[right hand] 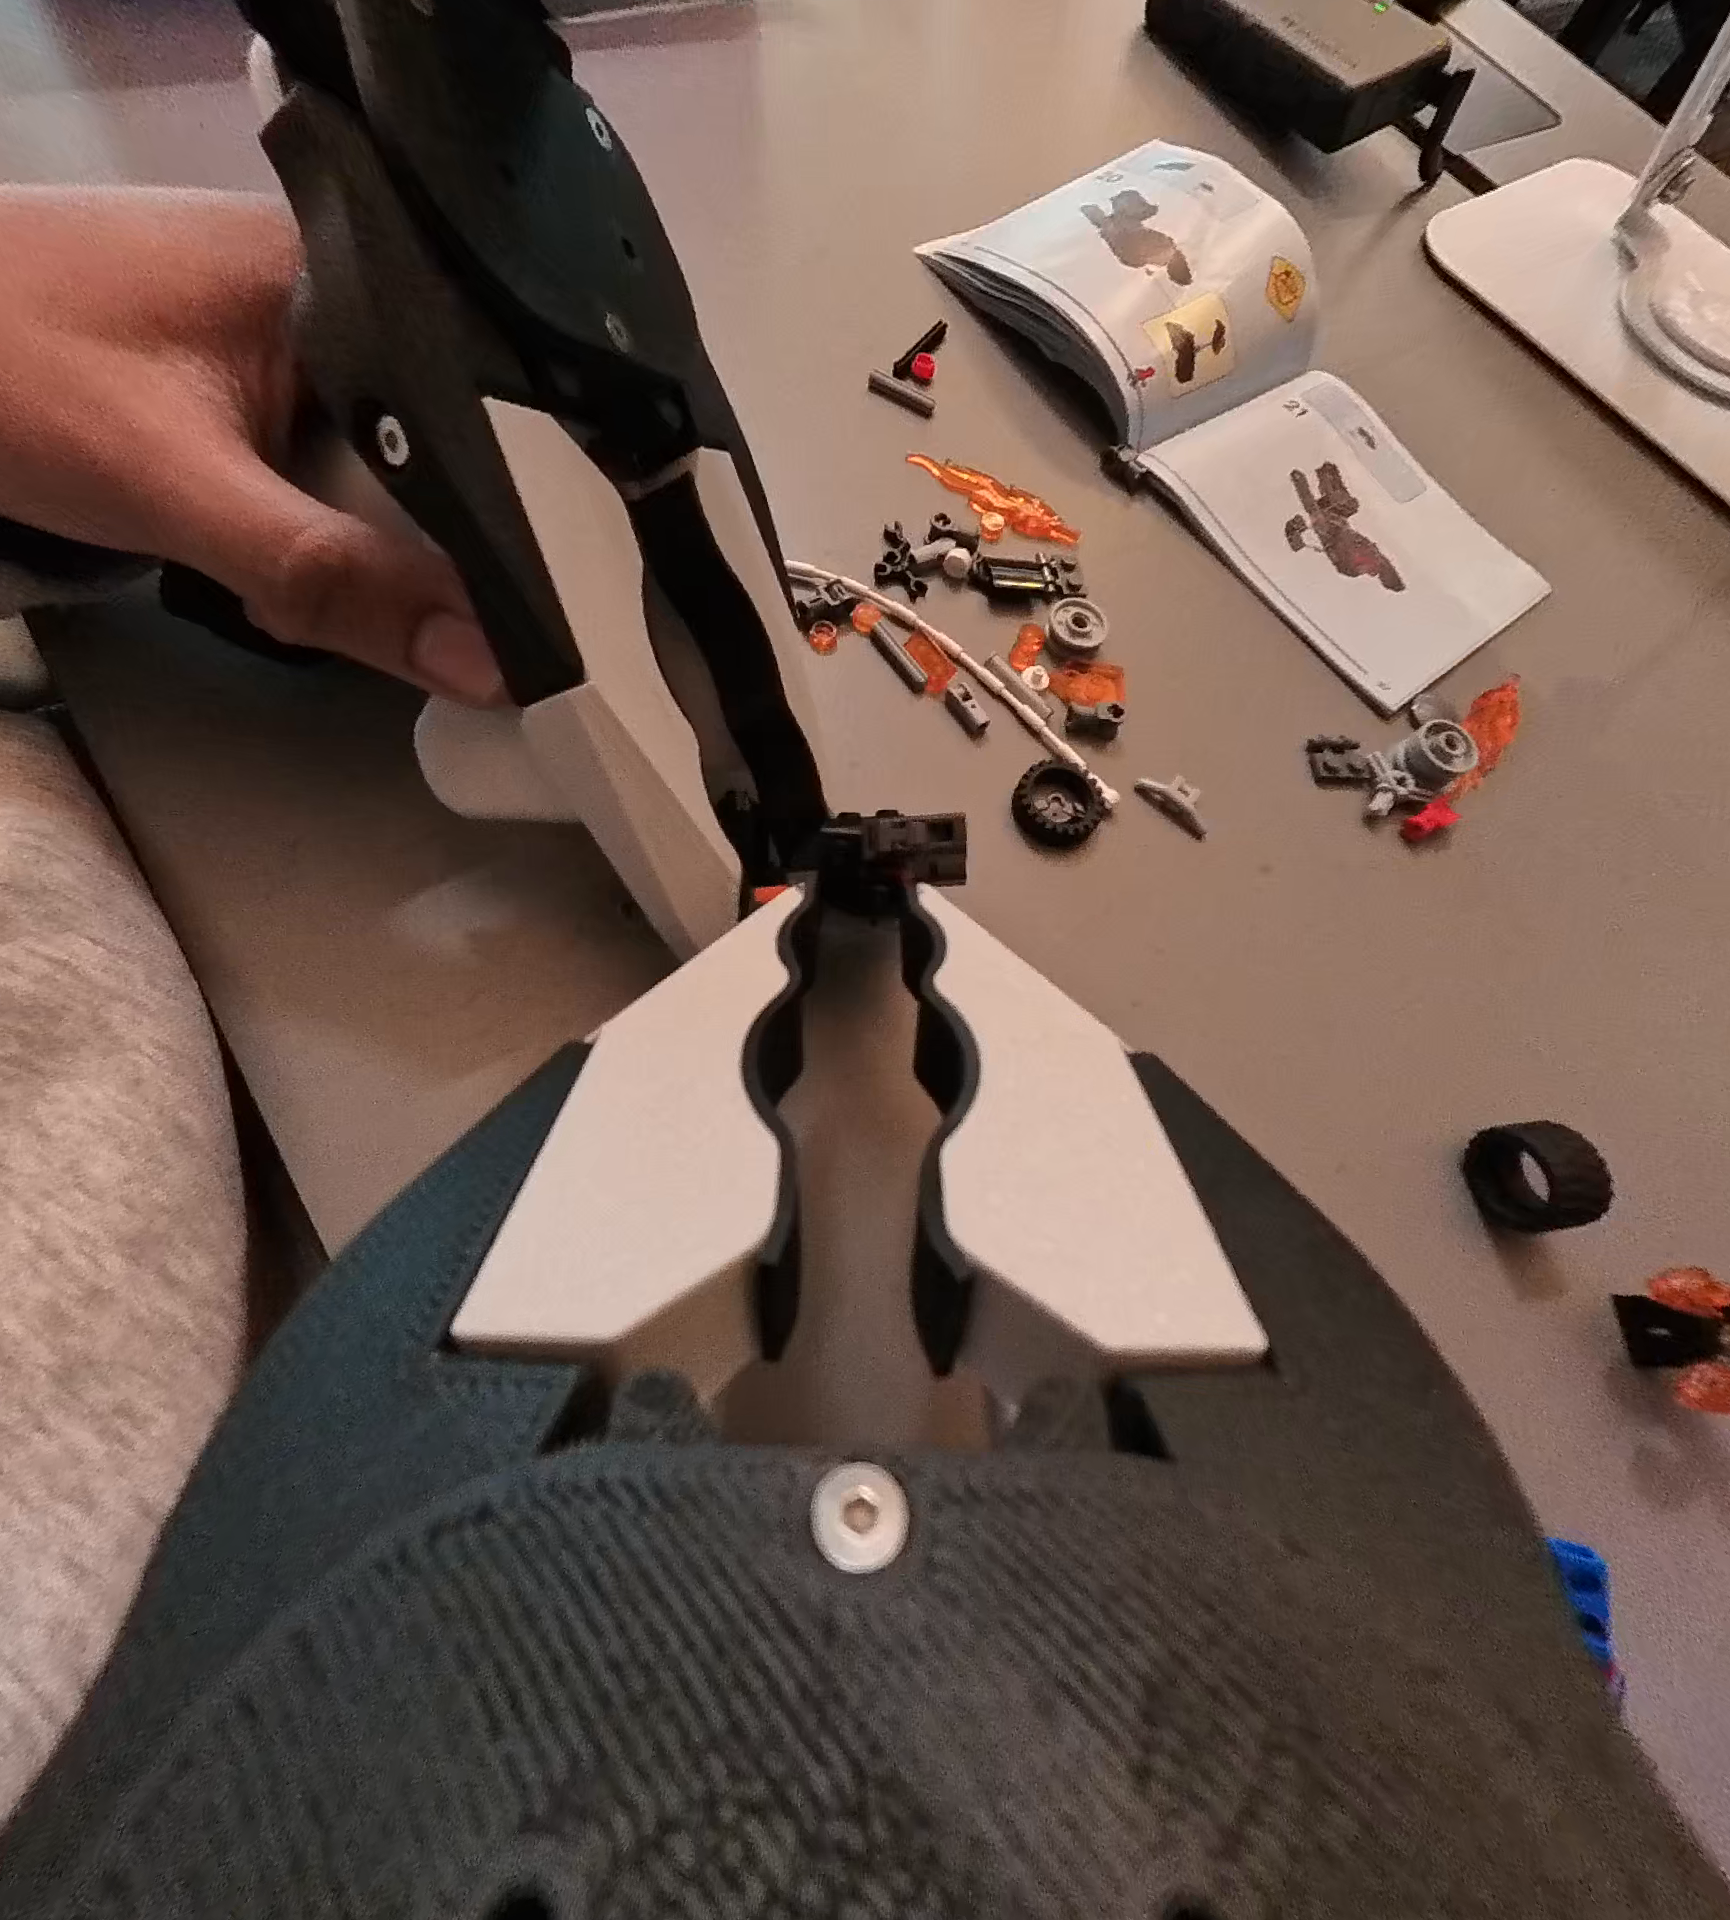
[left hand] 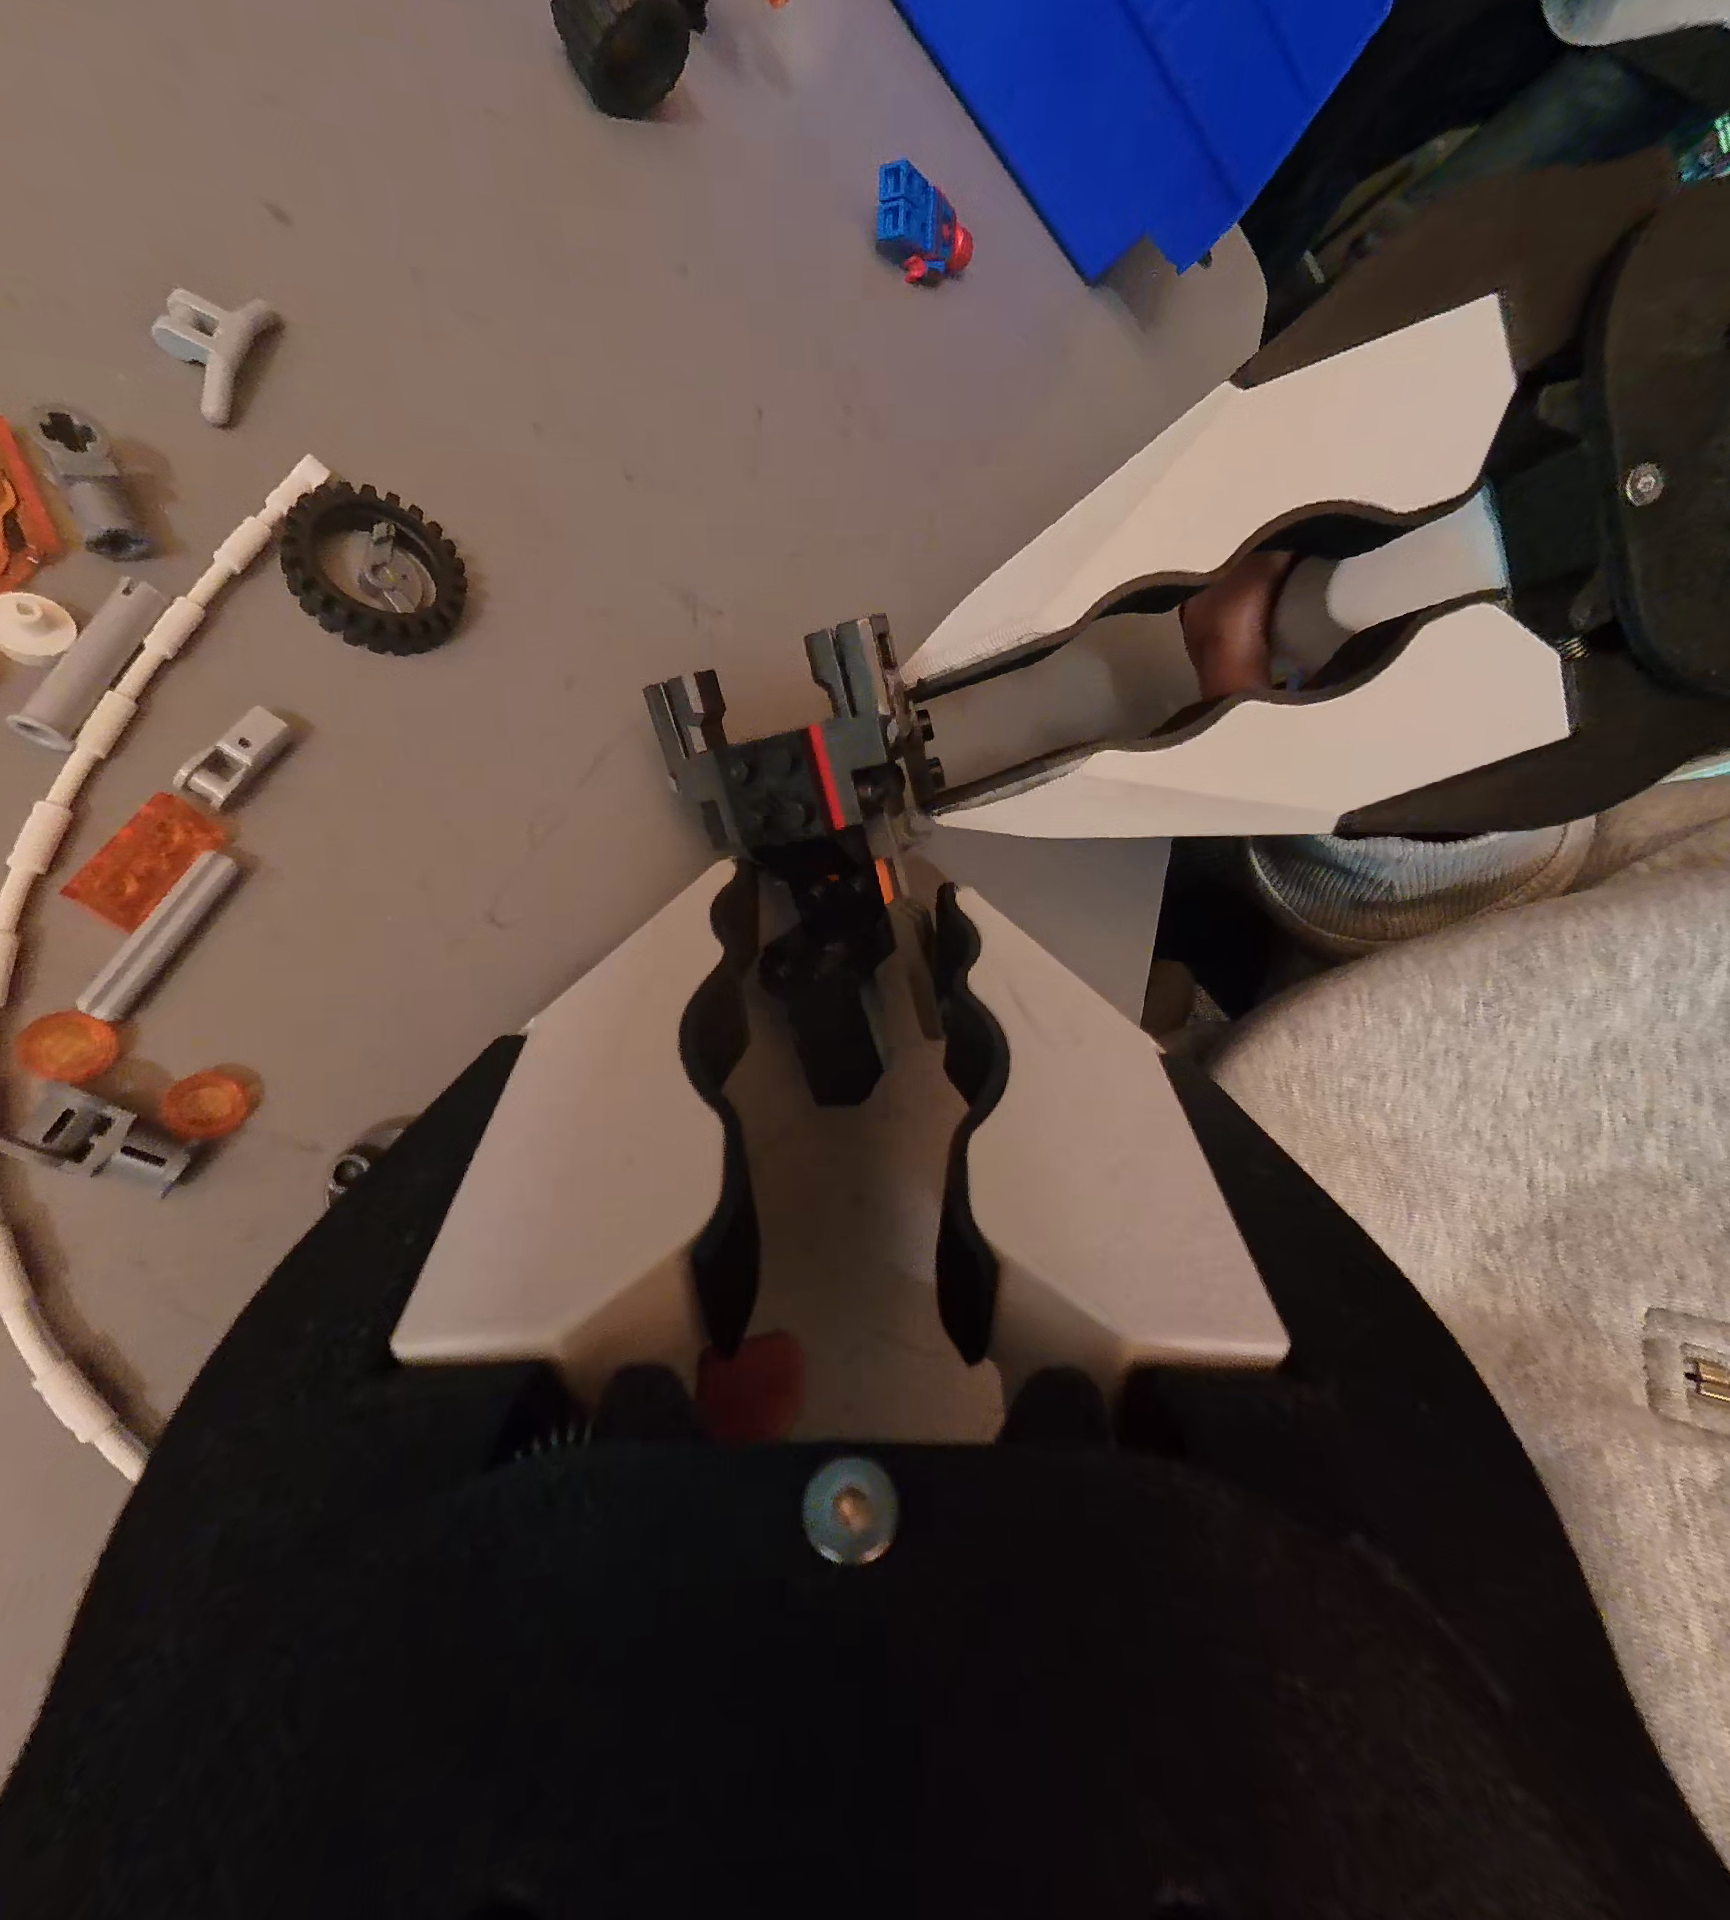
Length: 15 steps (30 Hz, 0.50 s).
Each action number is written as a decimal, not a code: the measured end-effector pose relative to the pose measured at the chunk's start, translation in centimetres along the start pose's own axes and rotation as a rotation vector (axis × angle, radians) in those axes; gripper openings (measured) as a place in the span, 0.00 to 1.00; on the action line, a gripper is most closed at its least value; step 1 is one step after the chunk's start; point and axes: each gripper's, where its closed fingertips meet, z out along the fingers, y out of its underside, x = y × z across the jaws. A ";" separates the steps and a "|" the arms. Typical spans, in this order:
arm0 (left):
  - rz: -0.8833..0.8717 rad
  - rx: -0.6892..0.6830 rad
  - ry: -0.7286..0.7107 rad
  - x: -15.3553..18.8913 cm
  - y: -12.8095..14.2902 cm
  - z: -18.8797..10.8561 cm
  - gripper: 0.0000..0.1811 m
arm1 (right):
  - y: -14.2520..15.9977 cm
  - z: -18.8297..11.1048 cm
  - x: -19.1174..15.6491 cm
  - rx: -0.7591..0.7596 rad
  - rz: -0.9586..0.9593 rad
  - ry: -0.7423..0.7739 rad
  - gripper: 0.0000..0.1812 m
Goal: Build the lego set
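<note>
A small dark grey and black lego assembly with a red stripe is held above the grey table between both grippers. My left gripper is shut on its black lower part. My right gripper comes in from the right and is shut on the assembly's right end. In the right wrist view the assembly sits at my right gripper's tips. The left gripper reaches down to it from the upper left, held by a hand.
Loose pieces lie to the left: a small wheel, a white flexible hose, orange transparent pieces and grey pins. A blue box stands behind. An open instruction booklet, a black tyre and a monitor stand are on the table. The tips of both grippers are at nearly the same place. Left tips and right tips are each some 8 centimetres from the small wheel. Seen from the right wrist view as well.
</note>
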 end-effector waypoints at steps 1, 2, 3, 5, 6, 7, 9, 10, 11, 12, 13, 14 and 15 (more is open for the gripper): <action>-0.002 0.000 0.001 0.0 0.0 0.0 0.18 | 0.0 0.0 0.0 0.000 -0.003 0.001 0.07; -0.002 0.000 0.002 0.0 0.0 0.0 0.18 | 0.0 0.0 0.0 0.000 -0.005 0.002 0.07; -0.003 0.001 0.002 0.0 0.0 0.0 0.18 | 0.0 0.0 0.0 0.001 -0.007 0.003 0.07; -0.004 0.001 0.002 0.0 0.0 0.0 0.18 | -0.1 0.0 0.0 0.002 -0.012 0.005 0.07; -0.005 0.002 0.003 0.0 0.0 0.0 0.18 | -0.1 0.0 0.0 0.004 -0.015 0.006 0.07; -0.006 0.002 0.002 0.0 0.0 0.0 0.18 | -0.1 0.0 0.0 0.006 -0.018 0.007 0.07; -0.005 0.003 0.000 0.0 -0.1 0.0 0.18 | -0.2 -0.1 0.0 0.008 -0.023 0.009 0.07; -0.005 0.003 0.000 0.0 -0.1 0.0 0.18 | -0.2 -0.1 0.0 0.009 -0.024 0.011 0.07; -0.006 0.004 0.000 0.0 -0.1 0.0 0.18 | -0.2 -0.1 0.0 0.007 -0.023 0.014 0.08; -0.007 0.005 0.001 0.0 -0.1 0.0 0.18 | -0.1 -0.1 0.0 0.003 -0.021 0.014 0.08; -0.008 0.006 0.001 0.0 -0.1 0.0 0.18 | -0.1 -0.1 0.0 0.001 -0.019 0.012 0.08; -0.008 0.006 0.001 0.0 -0.1 0.0 0.18 | 0.0 -0.1 0.1 0.001 -0.016 0.010 0.08; -0.008 0.006 0.000 0.0 -0.1 0.0 0.18 | 0.0 -0.1 0.1 0.002 -0.013 0.010 0.08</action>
